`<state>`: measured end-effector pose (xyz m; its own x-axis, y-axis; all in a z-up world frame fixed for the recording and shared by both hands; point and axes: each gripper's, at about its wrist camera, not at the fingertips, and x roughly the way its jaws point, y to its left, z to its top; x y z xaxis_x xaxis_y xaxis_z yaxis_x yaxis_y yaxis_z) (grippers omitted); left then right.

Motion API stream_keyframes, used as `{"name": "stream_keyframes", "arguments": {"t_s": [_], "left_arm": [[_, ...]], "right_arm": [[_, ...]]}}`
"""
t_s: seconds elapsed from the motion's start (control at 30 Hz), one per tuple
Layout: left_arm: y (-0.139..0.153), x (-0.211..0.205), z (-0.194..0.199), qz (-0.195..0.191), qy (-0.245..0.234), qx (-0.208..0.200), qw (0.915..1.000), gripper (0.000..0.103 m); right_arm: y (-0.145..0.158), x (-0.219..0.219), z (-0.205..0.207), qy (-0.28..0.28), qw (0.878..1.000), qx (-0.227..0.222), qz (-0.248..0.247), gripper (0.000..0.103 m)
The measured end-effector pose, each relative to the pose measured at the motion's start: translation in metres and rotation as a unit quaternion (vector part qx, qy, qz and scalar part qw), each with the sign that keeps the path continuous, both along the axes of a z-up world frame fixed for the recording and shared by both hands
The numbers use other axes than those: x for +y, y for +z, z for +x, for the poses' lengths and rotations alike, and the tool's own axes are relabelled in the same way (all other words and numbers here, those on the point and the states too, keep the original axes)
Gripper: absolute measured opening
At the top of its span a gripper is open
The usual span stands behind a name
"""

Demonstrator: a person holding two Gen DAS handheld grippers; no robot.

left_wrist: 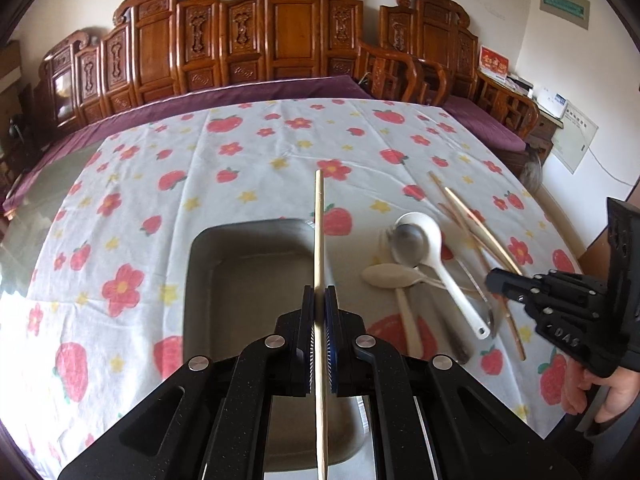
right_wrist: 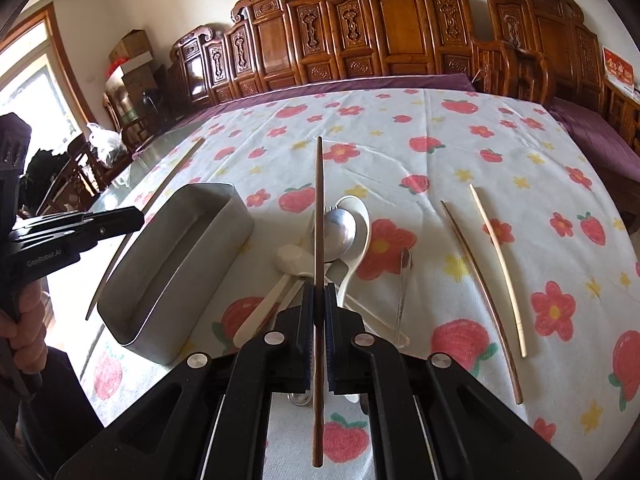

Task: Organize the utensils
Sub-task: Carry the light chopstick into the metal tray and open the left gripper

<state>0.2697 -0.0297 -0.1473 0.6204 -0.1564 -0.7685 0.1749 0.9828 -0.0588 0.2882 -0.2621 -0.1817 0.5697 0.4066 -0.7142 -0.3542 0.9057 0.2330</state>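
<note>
Your table wears a white cloth printed with strawberries and flowers. On it, left, stands a grey metal tray; a heap of spoons just right; two chopsticks farther right.

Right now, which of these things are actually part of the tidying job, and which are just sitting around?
Part of the job:
- pale chopstick in the left gripper
- dark chopstick in the right gripper
- metal tray
- spoon pile
- two loose chopsticks

Just around:
- flowered tablecloth
- carved wooden bench
- cardboard boxes
</note>
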Motion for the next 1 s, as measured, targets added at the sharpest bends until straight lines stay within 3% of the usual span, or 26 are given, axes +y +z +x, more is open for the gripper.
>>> {"name": "stream_keyframes", "arguments": {"t_s": [0.33,0.77,0.9,1.0], "left_arm": [[-0.023,0.039,0.007,-0.005,0.011,0.003,0.9999,0.004],[-0.049,0.055,0.019,-0.007,0.015,0.024,0.9996,0.005],[-0.044,0.065,0.02,-0.022,0.022,0.024,0.9992,0.019],[-0.033,0.071,0.014,-0.024,0.023,0.011,0.9994,0.021]], "right_arm": [[-0.005,0.016,-0.018,-0.013,1.0,0.002,-0.014,0.006],[-0.014,0.037,-0.011,-0.006,1.0,0.012,-0.024,0.006],[-0.008,0.05,-0.013,0.002,0.999,0.007,-0.031,0.006],[-0.001,0.06,-0.016,0.008,0.999,0.003,-0.032,0.006]]}}
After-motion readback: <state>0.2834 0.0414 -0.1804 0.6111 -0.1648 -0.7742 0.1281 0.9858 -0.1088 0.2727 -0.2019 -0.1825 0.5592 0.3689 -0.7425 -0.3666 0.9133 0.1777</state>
